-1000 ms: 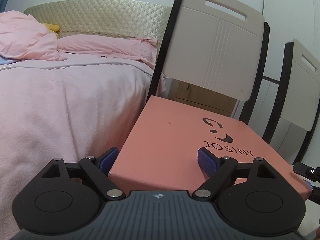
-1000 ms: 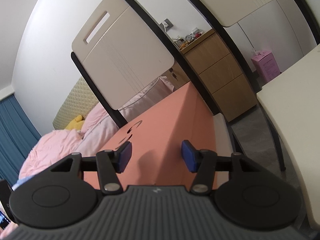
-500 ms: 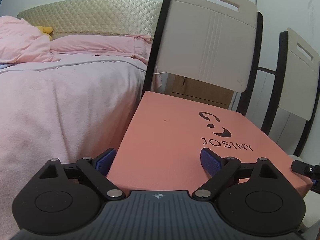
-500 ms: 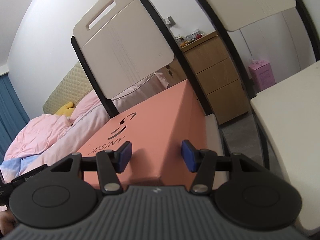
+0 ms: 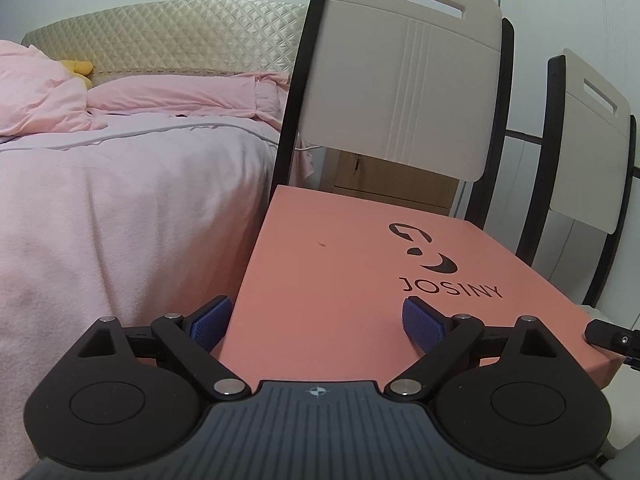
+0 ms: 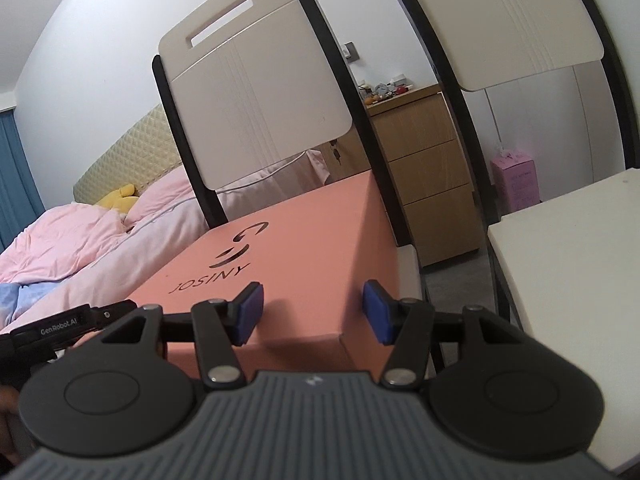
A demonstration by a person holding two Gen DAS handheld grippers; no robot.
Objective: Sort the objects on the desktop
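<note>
Pink JOSINY shoebox (image 5: pixel 360 288) on chair seat (image 6: pixel 410 272) beside bed (image 5: pixel 120 208). Left tongs (image 5: pixel 318 320) & right tongs (image 6: pixel 314 312) spread wide over box's near corners, gripping nothing.

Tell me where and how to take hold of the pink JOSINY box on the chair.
Grip the pink JOSINY box at its two near corners, one gripper each. It looks too broad for one open jaw, and the chair back blocks the far side. The left gripper fits the near-left corner, coming from the bed side; the right gripper fits the near-right corner, where top and side wall meet.
</note>
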